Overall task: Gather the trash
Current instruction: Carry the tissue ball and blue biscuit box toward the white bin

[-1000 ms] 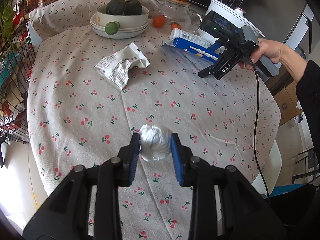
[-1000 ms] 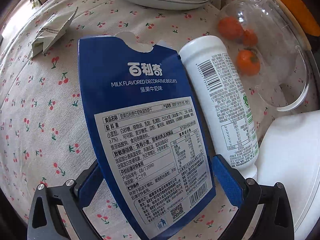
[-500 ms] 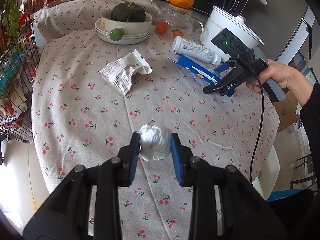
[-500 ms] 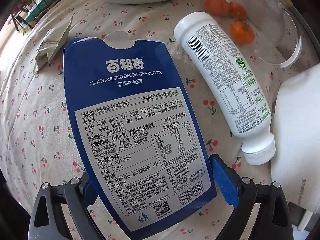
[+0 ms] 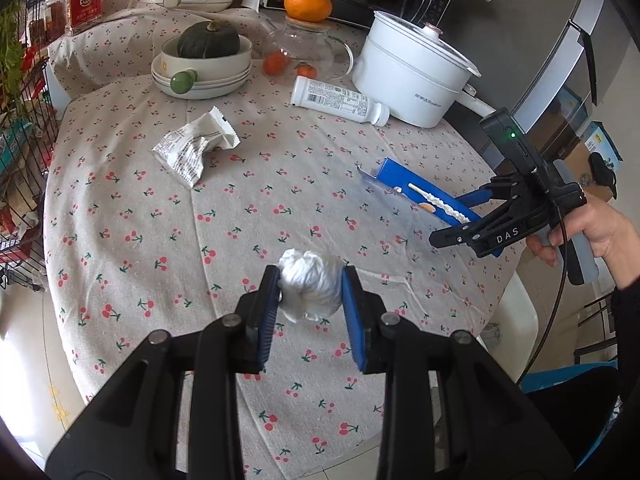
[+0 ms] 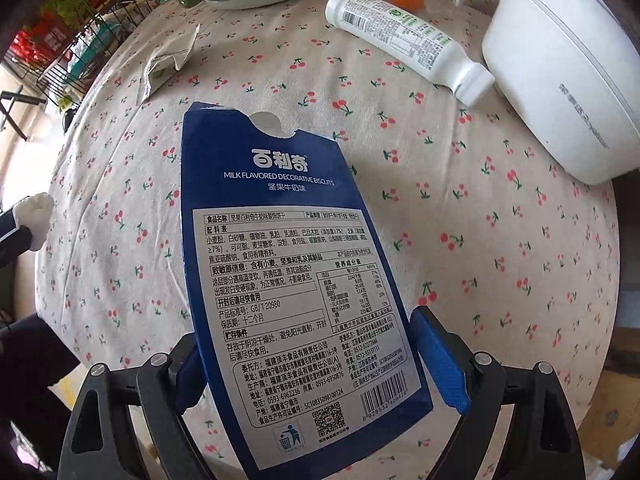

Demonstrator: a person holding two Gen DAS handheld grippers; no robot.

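Note:
My left gripper [image 5: 310, 280] is shut on a crumpled white paper wad [image 5: 310, 290], held just above the cherry-print tablecloth [image 5: 248, 240]. To the right, a person's hand holds my right gripper [image 5: 452, 220] with an opened blue biscuit box [image 5: 404, 184] in it, lifted off the cloth. In the right wrist view that box [image 6: 280, 240] fills the space between the blue pads of the right gripper [image 6: 306, 332], whose jaws are closing on its sides. A crumpled white wrapper [image 5: 196, 148] and a white plastic bottle [image 5: 340, 100] lie on the table.
A white electric pot [image 5: 412, 76] stands at the back right beside the bottle. Stacked bowls [image 5: 200, 80] with a green squash and a glass teapot [image 5: 308, 48] sit at the back. A wire rack [image 5: 20, 120] lines the left side. The table edge [image 5: 500, 300] runs near the right hand.
The right gripper has carried the blue box away from the bottle toward the table's right edge and rolled. The left gripper has pulled back and up a little with the wad.

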